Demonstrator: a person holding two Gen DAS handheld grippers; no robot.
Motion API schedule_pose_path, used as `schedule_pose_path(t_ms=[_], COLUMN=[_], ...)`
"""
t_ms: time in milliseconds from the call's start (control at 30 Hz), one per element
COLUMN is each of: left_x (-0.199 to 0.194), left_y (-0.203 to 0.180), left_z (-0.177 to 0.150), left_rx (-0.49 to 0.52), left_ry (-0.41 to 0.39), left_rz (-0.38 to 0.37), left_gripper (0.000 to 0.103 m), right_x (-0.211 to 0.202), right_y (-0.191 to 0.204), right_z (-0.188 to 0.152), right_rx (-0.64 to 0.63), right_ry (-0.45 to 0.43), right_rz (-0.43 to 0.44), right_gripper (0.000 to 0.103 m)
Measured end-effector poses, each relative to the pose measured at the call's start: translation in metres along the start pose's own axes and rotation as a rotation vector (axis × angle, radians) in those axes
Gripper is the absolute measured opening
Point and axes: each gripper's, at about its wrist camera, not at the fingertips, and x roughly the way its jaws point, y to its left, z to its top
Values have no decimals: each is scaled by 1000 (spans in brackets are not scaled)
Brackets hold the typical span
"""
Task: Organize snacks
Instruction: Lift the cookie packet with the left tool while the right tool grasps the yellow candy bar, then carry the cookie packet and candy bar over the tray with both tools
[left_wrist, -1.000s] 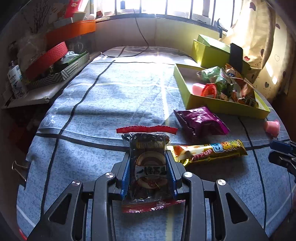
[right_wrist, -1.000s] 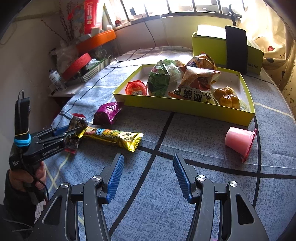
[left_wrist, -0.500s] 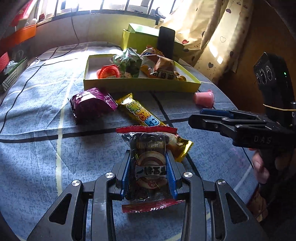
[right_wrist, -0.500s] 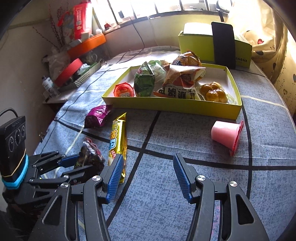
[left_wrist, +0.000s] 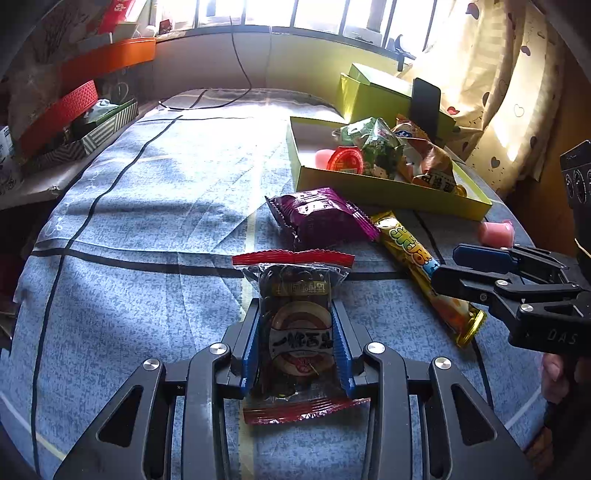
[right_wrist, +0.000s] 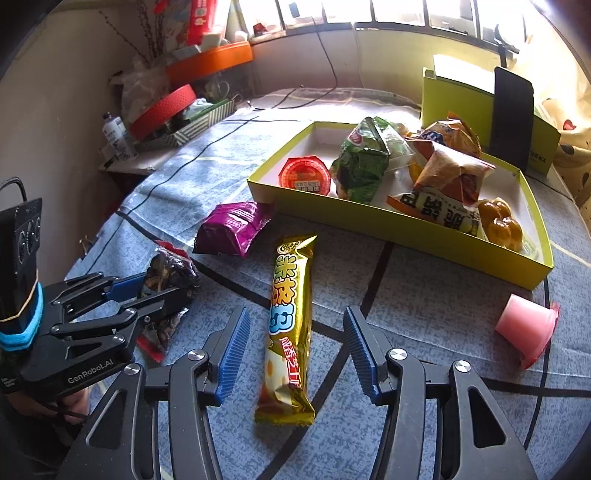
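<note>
The left gripper (left_wrist: 295, 354) holds a dark snack packet with red sealed ends (left_wrist: 295, 332), its blue-padded jaws clamped on the packet's two sides, above a blue-grey checked cloth (left_wrist: 147, 206) covering the table. Beside it, the right gripper (right_wrist: 293, 354) straddles a long gold snack bar (right_wrist: 291, 317) lying on the cloth; its jaws are closing, with the bar between them but the pads not yet touching the wrapper. A purple foil packet (right_wrist: 232, 229) lies just beyond the bar, close to the near wall of a yellow-green tray (right_wrist: 406, 225). The tray holds a red-lidded jelly cup (right_wrist: 304, 175), a green bag (right_wrist: 365, 158), orange-brown bags (right_wrist: 448, 166) and golden round pastries (right_wrist: 500, 221). A pink jelly cup (right_wrist: 526, 328) lies tipped on its side on the cloth, outside the tray, to the right of the bar. Behind the tray stands a yellow-green box (right_wrist: 458, 96) with a dark phone (right_wrist: 511, 114) leaning against it.
</note>
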Motion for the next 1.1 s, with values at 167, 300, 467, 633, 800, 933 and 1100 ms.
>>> schedule_pose_path(t_ms=[167,300,467,633,800,933,1100], left_x=[3,4,3,-2,-13,-26,-40], left_y=[-1,-6,-7,-10,-18,-23,-29], left_z=[-1,-1,-1,-3,-3,-1,2], left_rx=[10,32,32,28,35,39,39], left_ry=[-17,-21,-22,-26,-42,-65,-86], left_rz=[16,34,40,27,14,10,0], left_gripper=[39,39,39,36,35,35,35], right_x=[9,5,-8,-28,-47,-61,-80], right_y=[6,2,-4,-7,-8,-8,-9], right_z=[-4,-8,-16,-21,-27,-30,-35], right_rx=[-47,-32,-4,13,32,44,59], right_ry=[17,8,-13,-51,-89,-117,-154], right_rz=[-39,-49,-47,-47,-38,-36,-45], right_gripper=[22,20,20,20,20,20,20])
